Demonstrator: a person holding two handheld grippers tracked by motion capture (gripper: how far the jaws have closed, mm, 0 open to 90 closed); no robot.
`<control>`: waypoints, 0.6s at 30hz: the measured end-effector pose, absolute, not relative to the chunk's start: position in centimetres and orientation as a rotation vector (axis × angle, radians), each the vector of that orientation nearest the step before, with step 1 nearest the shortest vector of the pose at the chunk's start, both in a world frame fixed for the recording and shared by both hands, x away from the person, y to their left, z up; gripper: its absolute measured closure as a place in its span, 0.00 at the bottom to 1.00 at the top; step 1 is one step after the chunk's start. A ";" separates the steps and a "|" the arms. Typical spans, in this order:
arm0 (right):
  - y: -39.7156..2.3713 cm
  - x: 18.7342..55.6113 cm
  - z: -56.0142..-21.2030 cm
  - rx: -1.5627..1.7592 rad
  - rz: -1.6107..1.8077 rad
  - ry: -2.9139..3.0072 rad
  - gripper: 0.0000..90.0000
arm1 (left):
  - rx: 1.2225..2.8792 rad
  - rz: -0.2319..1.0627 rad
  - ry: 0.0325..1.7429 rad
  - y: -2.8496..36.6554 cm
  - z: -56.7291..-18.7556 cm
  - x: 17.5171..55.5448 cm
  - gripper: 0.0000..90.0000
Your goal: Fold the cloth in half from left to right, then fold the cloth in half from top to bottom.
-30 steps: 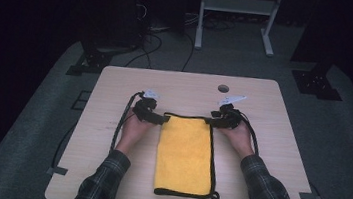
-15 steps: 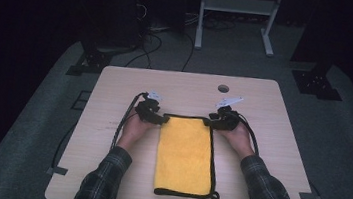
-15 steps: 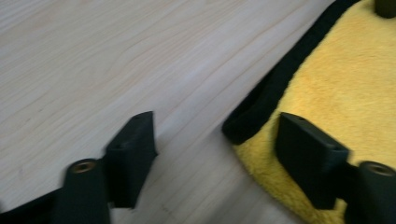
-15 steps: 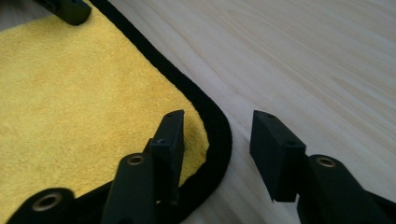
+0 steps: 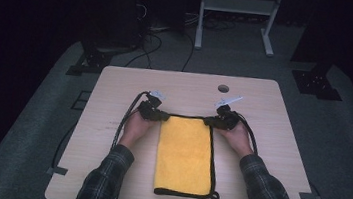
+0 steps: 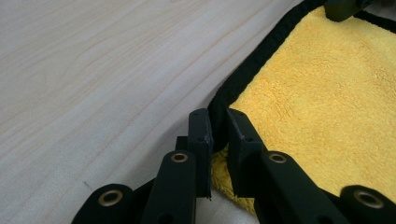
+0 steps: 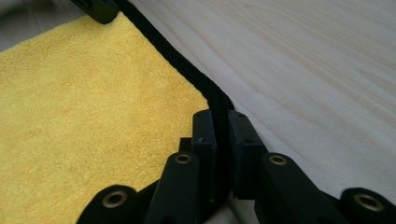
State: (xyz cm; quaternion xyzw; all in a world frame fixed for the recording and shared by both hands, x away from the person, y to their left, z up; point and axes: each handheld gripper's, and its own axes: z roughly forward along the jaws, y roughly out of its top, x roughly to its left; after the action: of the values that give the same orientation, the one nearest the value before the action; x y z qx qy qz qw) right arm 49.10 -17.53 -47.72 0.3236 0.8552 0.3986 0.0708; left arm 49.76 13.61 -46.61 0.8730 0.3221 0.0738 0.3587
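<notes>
While the yellow towel (image 5: pixel 185 156) lies flat and folded lengthwise in the middle of the surface (image 5: pixel 272 120), its two far corners are both caught. Its black-trimmed edge runs between the hands, and a small hanging loop sits at the near right corner. The left gripper (image 6: pixel 217 130) has just been closing, and its jaws now pinch the towel's black hem at the far left corner. The right gripper (image 7: pixel 219 128) has likewise just been closing and is pressed onto the hem at the far right corner. Both hands rest low on the surface beside the cloth. By my reading, the grasp step is complete and a fold or lift comes next. That calls for raising both corners together, evenly, so the cloth neither skews nor slips from the thin hem.
</notes>
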 end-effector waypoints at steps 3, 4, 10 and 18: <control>-17.5 49.2 -47.7 0.980 1.188 2.561 0.92 | 2.256 0.228 0.834 13.4 -46.5 49.9 0.90; -17.5 49.2 -47.7 0.978 1.183 2.552 0.92 | 2.251 0.236 0.842 13.3 -46.5 49.9 0.91; -17.7 49.4 -47.2 0.982 1.189 2.501 0.92 | 2.217 0.269 0.831 13.3 -45.3 50.4 0.91; -18.0 49.8 -44.4 0.953 1.246 2.450 0.92 | 2.147 0.309 0.769 13.9 -42.2 49.9 0.91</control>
State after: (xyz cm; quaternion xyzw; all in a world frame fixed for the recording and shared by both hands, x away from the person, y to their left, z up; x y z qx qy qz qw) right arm 49.82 -18.04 -44.39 0.3252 0.8365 0.4255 0.1159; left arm 49.92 13.85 -42.16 0.8518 0.3052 0.1225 0.4078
